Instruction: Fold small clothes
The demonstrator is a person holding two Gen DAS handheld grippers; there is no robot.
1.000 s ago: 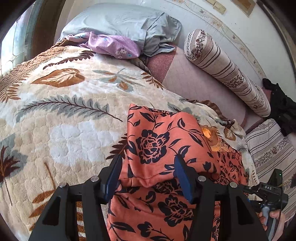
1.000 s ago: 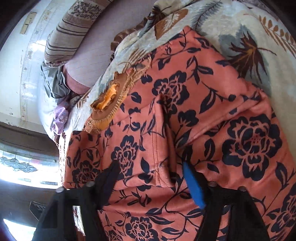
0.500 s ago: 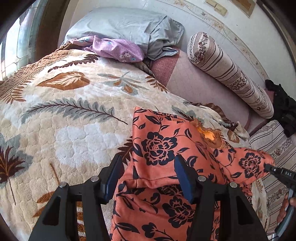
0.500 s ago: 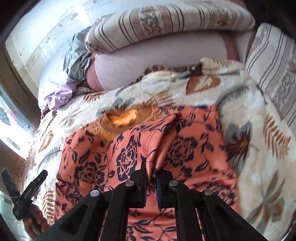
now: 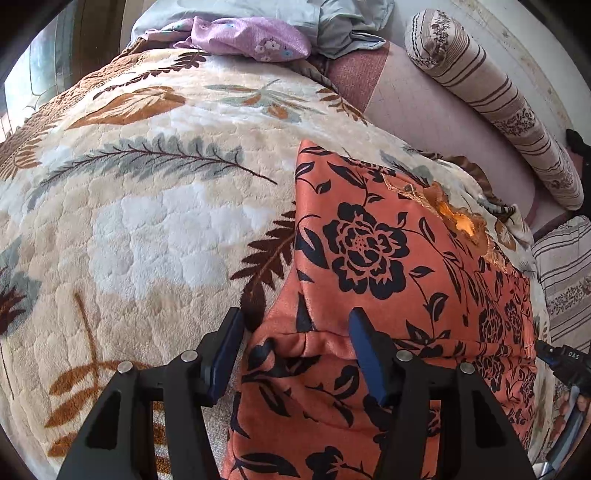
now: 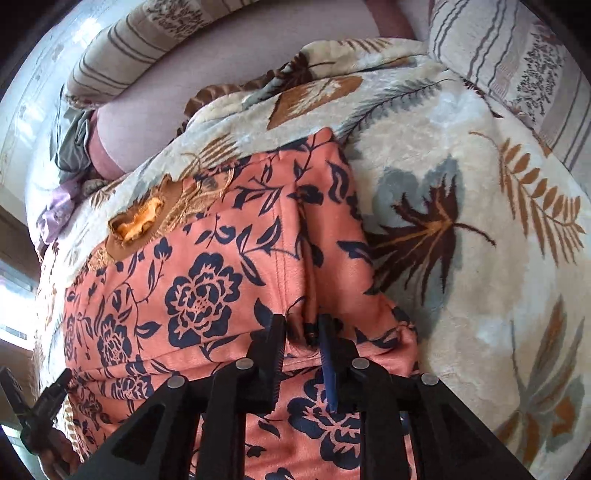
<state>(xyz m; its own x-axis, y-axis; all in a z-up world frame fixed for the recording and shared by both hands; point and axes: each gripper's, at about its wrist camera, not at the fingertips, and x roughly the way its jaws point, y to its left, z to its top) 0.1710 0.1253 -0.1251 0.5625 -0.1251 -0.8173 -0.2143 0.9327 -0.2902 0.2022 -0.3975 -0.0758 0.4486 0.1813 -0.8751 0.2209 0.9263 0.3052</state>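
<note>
An orange garment with dark blue flowers (image 5: 369,251) lies on the leaf-patterned blanket (image 5: 147,221), partly folded, with a tan lace neckline (image 5: 461,221). My left gripper (image 5: 295,328) is open, its fingers astride the garment's folded left edge. In the right wrist view the garment (image 6: 207,295) fills the middle. My right gripper (image 6: 301,332) is nearly closed and pinches a ridge of the garment's fabric, low over the garment's right side.
A striped bolster (image 5: 498,96) and a pink sheet (image 5: 424,110) lie behind the blanket. A purple cloth (image 5: 243,37) and grey pillow (image 5: 332,18) are at the head. A striped cushion (image 6: 517,66) sits at the right. The blanket's edge drops at bottom left.
My right gripper shut on the fabric, lifted it, carried it over the garment and came back down low. My left gripper stayed open at the left edge.
</note>
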